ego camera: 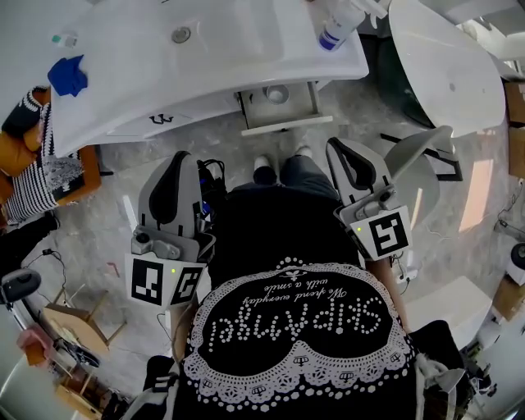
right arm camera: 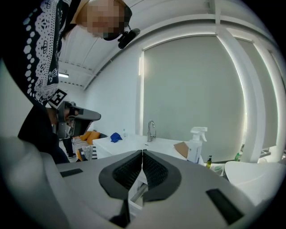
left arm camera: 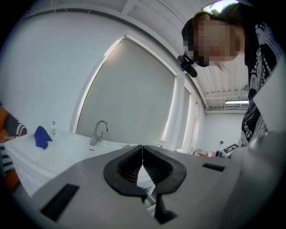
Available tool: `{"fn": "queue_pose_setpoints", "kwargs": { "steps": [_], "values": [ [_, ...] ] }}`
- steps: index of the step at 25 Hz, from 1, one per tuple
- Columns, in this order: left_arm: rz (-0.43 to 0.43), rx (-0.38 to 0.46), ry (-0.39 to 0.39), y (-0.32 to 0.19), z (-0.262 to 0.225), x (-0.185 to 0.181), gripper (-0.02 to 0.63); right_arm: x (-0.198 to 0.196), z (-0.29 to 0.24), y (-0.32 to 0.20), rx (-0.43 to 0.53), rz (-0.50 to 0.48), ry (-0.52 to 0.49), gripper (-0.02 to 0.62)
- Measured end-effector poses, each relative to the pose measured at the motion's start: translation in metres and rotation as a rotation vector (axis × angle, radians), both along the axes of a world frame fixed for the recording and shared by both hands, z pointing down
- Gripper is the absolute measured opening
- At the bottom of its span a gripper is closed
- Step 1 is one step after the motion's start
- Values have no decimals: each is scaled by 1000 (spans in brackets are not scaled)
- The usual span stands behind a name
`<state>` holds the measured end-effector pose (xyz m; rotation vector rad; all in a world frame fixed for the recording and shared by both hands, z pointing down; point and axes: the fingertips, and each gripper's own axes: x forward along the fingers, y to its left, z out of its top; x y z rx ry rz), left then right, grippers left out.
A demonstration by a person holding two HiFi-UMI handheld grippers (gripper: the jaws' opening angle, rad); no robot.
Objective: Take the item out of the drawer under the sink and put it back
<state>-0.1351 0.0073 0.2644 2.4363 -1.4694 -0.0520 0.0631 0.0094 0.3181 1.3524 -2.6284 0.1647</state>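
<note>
In the head view a white sink counter [ego camera: 123, 90] runs across the top. Under it a white drawer [ego camera: 285, 125] stands pulled open. Inside lies a small round pale item [ego camera: 277, 94]. My left gripper [ego camera: 182, 157] is held in front of my body, left of the drawer and well short of it. Its jaws are shut with nothing between them, as the left gripper view [left arm camera: 142, 148] shows. My right gripper [ego camera: 336, 146] hangs to the right of the drawer, also short of it. It is shut and empty too [right arm camera: 142, 153].
A blue cloth [ego camera: 67, 74] and a spray bottle [ego camera: 338, 25] sit on the counter, with a faucet [left arm camera: 99, 132] behind the basin. A white tub [ego camera: 447, 74] stands at the right. A chair with striped fabric [ego camera: 33, 184] is at the left. My shoes [ego camera: 264, 170] are near the drawer.
</note>
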Motion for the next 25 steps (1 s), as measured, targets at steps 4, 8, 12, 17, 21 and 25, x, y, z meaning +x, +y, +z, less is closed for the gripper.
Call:
{"fn": "queue_pose_setpoints", "kwargs": {
  "steps": [4,8,12,17,21,25],
  "values": [
    [-10,-2,0,1,1,-6,5,-2,2,-2,-11,10,16,18],
    [-12,2,1,-3,-2,-8,6,-2,1,-6,-19,15,19,18],
    [-12,2,5,-3,-1,-9,5,-6,1,-7,-12,10,24,18],
    [-5,-2,6,-3,1,-7,6,-5,2,-7,-15,15,22,18],
    [-1,-1,6,-3,0,-6,6,-5,2,-7,-13,16,24,18],
    [-6,-1,7,-3,0,-8,6,-6,2,-6,-12,13,27,18]
  ]
}}
